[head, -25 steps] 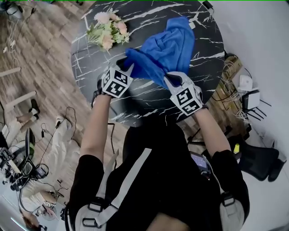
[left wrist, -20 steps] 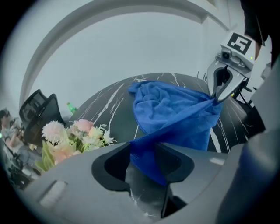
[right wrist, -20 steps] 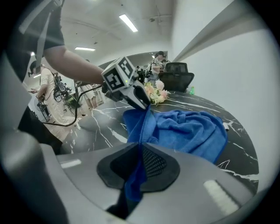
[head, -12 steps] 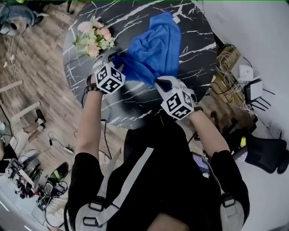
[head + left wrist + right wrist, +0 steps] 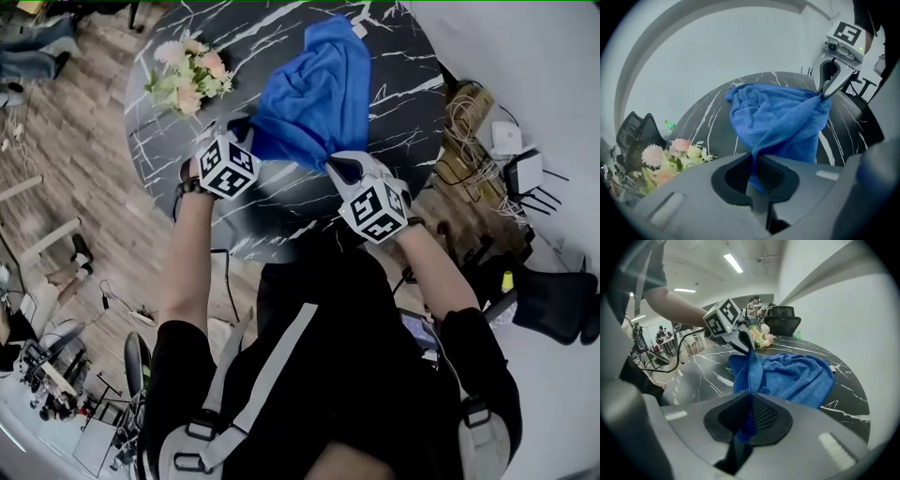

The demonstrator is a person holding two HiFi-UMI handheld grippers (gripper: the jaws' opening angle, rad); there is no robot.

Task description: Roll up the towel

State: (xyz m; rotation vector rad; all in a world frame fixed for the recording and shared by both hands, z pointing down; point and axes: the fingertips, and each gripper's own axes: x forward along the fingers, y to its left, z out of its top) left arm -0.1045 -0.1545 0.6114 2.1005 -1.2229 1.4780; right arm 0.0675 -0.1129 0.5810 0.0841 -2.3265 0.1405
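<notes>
Towel (image 5: pixel 314 94), blue and crumpled, lies on the round black marble-patterned table (image 5: pixel 403 122) with its near edge lifted off the top and the rest heaped behind it. Its long axis runs away from the person, from the held edge toward the far side of the table, leaning a little to the right in the head view. It is broad at the near end and narrows to a bunched tip close to the far rim.

The near edge is strung between the two tools. The left gripper (image 5: pixel 247 133) has just been closing its jaws, and they now stand pressed together on the left corner of the cloth, a fold of blue caught between the pads in its own view. The right gripper (image 5: pixel 331 166) is clamped on the right corner in the same way, with blue fabric squeezed down into the dark throat between its jaws. Both point forward and downward. The cloth between them sags in a loose drape rather than pulling taut.

A bunch of pale pink and cream flowers (image 5: pixel 187 75) lies on the table to the left of the towel, near it but not touching
</notes>
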